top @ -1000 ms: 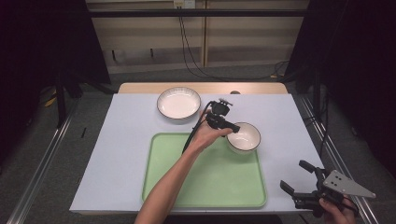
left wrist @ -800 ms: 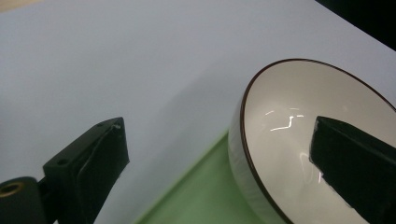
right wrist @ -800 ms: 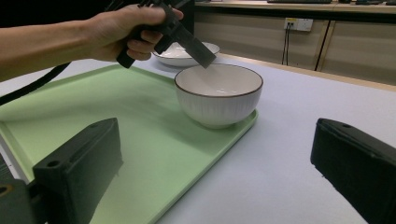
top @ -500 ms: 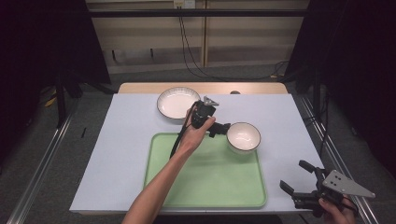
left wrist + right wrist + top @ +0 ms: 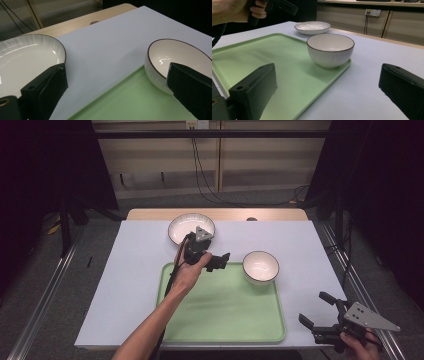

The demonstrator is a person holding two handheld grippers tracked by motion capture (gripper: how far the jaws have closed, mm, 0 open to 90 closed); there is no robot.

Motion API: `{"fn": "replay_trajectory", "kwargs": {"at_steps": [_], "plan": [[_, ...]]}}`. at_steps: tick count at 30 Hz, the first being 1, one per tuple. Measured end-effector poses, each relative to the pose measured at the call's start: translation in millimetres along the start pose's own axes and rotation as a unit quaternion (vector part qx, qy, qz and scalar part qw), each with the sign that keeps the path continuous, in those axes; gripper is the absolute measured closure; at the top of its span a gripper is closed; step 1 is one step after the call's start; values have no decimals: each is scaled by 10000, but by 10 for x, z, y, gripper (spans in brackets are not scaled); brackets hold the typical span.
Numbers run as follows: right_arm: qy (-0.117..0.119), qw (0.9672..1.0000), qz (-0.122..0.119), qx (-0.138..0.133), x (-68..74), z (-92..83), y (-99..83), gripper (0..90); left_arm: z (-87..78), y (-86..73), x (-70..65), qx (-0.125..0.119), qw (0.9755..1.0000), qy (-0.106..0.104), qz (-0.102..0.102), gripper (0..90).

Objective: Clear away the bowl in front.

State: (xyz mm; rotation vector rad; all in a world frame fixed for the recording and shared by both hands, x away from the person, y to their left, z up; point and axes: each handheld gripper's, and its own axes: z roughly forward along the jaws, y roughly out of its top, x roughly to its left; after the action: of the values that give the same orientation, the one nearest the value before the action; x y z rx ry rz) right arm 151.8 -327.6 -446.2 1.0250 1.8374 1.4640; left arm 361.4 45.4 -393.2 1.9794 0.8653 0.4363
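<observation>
**A:** What is the left gripper (image 5: 220, 261) doing?

**B:** It is hovering over the far edge of the green tray (image 5: 225, 312), gripped in the person's left hand (image 5: 187, 270). Its jaws are standing wide apart, having just been opening, and nothing is sitting between them.

**A:** What is lying around it?

**B:** In the left gripper view, a shallow white plate (image 5: 25, 62) is sitting just past one jaw, and a white bowl (image 5: 175, 57) with a dark rim is sitting past the other jaw. The bowl is standing upright on the tray's far corner, apart from the jaws. Between plate and bowl, the pale blue table cover (image 5: 112, 50) is showing.

**A:** And the right gripper (image 5: 317, 312)?

**B:** It is resting low at the near corner of the table, off the tray, held in the person's right hand (image 5: 360, 345). Its jaws are also gaping wide and empty. Ahead of it, the bowl (image 5: 330, 50) is sitting on the tray's rim (image 5: 322, 82), with the plate (image 5: 312, 27) farther beyond.
</observation>
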Motion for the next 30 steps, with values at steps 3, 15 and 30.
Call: {"fn": "replay_trajectory", "kwargs": {"at_steps": [3,15,30], "plan": [[32,10000,13,2,4,-13,1,14,-146,-84,20,-85,9999,40,-57,29],[-5,10000,7,-9,10,4,6,14,-695,-436,126,-86,9994,330,61,29],[-68,10000,-22,-14,15,2,10,14,-1393,-866,345,-417,9908,1107,-660,18]]}}
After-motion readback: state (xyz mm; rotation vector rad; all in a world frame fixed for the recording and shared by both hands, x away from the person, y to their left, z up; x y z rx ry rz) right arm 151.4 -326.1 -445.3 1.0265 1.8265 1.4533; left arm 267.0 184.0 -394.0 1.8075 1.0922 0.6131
